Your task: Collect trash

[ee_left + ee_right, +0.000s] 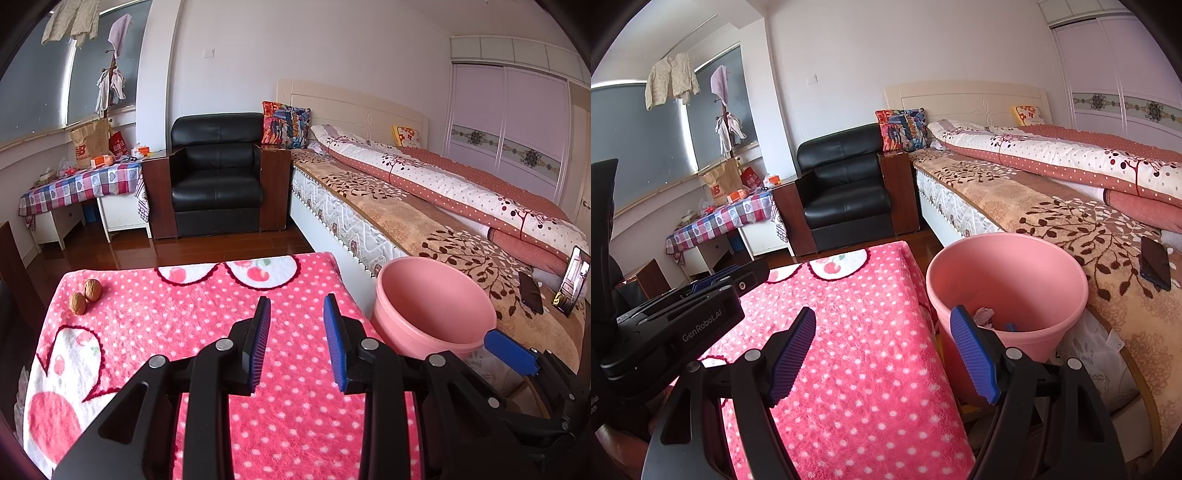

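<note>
Left wrist view: the left hand-held gripper (297, 325) hovers over a counter (207, 306) draped in a pink polka-dot blanket, its blue-padded fingers apart and holding nothing. Two walnuts (85, 295) lie touching each other near the counter's far left corner, well apart from the fingers. A pink bin (432, 310) stands just beside the counter's right edge, between it and the bed (424, 214). One blue pad of the right hand-held gripper shows at the right edge, near the bin's rim.

Right wrist view: the right hand-held gripper (886, 350) hangs at the counter's right edge with its fingers wide apart and empty, the right finger overlapping the near rim of the bin. Crumpled white paper (983, 316) and a small blue scrap lie in the bin's bottom. A dark phone (1155, 266) rests on the bed. The left gripper's black body fills the left side of the view.

With some trash already in the bin and both grippers empty, the walnuts look like the remaining pieces to collect. The next move likely calls for the left gripper to reach forward and left to the far corner, close on one walnut without nudging its neighbour off the edge, then carry it across to the bin.
</note>
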Action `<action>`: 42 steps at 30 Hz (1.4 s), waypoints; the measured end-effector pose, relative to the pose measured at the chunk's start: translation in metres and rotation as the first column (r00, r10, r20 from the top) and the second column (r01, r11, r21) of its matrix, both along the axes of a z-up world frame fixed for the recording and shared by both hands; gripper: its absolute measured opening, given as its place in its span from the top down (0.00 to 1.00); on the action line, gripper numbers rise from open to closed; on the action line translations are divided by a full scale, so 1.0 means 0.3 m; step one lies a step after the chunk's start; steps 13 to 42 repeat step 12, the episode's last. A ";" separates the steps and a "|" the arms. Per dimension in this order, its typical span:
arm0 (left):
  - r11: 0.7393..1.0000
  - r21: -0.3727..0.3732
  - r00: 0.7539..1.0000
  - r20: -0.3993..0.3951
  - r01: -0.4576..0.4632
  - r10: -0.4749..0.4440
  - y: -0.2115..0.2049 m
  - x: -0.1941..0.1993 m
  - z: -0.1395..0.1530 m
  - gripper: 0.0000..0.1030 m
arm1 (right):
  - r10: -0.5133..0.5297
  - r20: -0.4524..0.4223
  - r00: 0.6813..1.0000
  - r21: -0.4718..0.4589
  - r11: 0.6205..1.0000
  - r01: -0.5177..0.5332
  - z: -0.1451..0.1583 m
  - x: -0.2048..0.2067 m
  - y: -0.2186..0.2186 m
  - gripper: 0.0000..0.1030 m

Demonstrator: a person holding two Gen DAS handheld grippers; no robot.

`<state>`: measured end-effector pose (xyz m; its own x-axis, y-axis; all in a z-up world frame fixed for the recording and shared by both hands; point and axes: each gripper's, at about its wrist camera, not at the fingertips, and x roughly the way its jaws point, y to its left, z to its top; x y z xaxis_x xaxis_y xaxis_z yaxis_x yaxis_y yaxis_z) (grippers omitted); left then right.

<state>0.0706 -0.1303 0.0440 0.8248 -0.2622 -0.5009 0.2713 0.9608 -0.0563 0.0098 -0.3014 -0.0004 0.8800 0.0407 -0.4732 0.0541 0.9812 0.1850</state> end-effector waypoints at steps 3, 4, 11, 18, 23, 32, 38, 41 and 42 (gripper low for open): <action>1.000 0.013 1.000 0.006 0.001 -0.001 -0.004 0.005 -0.007 0.71 | 0.001 0.001 1.000 0.005 1.000 -0.001 -0.004 0.006 -0.003 0.28; 1.000 0.015 1.000 0.006 -0.001 0.001 -0.005 0.005 -0.008 0.71 | 0.001 0.002 1.000 0.005 1.000 -0.001 -0.005 0.009 -0.003 0.28; 1.000 0.017 1.000 -0.009 -0.017 0.017 0.000 0.017 -0.017 0.71 | 0.008 -0.001 1.000 0.006 1.000 -0.008 -0.011 0.003 0.017 0.28; 1.000 0.017 1.000 -0.010 -0.018 0.019 0.001 0.017 -0.017 0.71 | 0.010 -0.001 1.000 0.006 1.000 -0.010 -0.012 0.003 0.019 0.28; 1.000 0.017 1.000 -0.010 -0.018 0.019 0.001 0.017 -0.017 0.71 | 0.010 -0.001 1.000 0.006 1.000 -0.010 -0.012 0.003 0.019 0.28; 1.000 0.017 1.000 -0.010 -0.018 0.019 0.001 0.017 -0.017 0.71 | 0.010 -0.001 1.000 0.006 1.000 -0.010 -0.012 0.003 0.019 0.28; 1.000 0.017 1.000 -0.010 -0.018 0.019 0.001 0.017 -0.017 0.71 | 0.010 -0.001 1.000 0.006 1.000 -0.010 -0.012 0.003 0.019 0.28; 1.000 0.017 1.000 -0.010 -0.018 0.019 0.001 0.017 -0.017 0.71 | 0.010 -0.001 1.000 0.006 1.000 -0.010 -0.012 0.003 0.019 0.28; 1.000 0.017 1.000 -0.010 -0.018 0.019 0.001 0.017 -0.017 0.71 | 0.010 -0.001 1.000 0.006 1.000 -0.010 -0.012 0.003 0.019 0.28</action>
